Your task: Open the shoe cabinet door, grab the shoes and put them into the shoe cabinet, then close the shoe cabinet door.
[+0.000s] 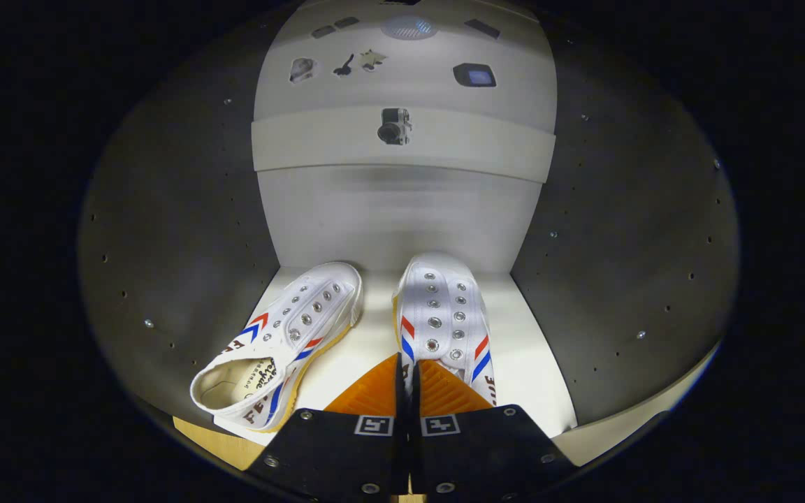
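Inside the cabinet (179, 230), two shoes (444, 314) sit side by side, so the closed, empty-looking hand-held gripper (408, 391) should retreat straight, avoiding the right heel.

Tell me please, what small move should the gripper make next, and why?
Probably open the fingers to let go of the right shoe. The gripper looks shut on its near rim, and this shoe already rests on the cabinet shelf beside the left shoe. Afterwards it can withdraw to close the door.
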Demonstrator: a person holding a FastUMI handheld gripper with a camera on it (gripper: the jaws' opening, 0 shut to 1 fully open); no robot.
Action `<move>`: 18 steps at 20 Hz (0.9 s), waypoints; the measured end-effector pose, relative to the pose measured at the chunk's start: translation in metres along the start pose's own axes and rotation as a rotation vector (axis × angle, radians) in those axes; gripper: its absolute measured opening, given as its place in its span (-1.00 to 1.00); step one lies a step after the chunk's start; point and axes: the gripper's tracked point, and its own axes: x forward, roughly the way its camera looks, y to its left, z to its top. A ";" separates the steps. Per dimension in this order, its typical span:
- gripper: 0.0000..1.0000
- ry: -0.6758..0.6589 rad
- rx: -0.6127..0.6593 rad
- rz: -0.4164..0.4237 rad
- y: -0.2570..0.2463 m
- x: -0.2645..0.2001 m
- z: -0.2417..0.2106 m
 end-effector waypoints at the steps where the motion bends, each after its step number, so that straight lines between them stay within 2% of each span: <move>1: -1.00 0.017 -0.009 -0.005 0.001 0.005 -0.004; 5: -0.99 -0.002 -0.025 -0.021 0.008 0.013 -0.006; 7: -0.87 -0.028 -0.069 -0.052 0.004 0.011 -0.006; 8: -0.71 -0.044 -0.070 -0.060 0.002 0.007 -0.004; 11: -0.42 -0.131 -0.011 -0.030 0.000 -0.023 0.005; 12: -0.13 -0.163 0.009 -0.014 -0.001 -0.037 0.006; 14: 0.16 -0.199 0.037 0.036 -0.001 -0.070 -0.003; 16: 0.40 -0.278 0.050 0.081 -0.005 -0.108 -0.009; 18: 0.52 -0.355 0.047 0.125 -0.006 -0.144 -0.023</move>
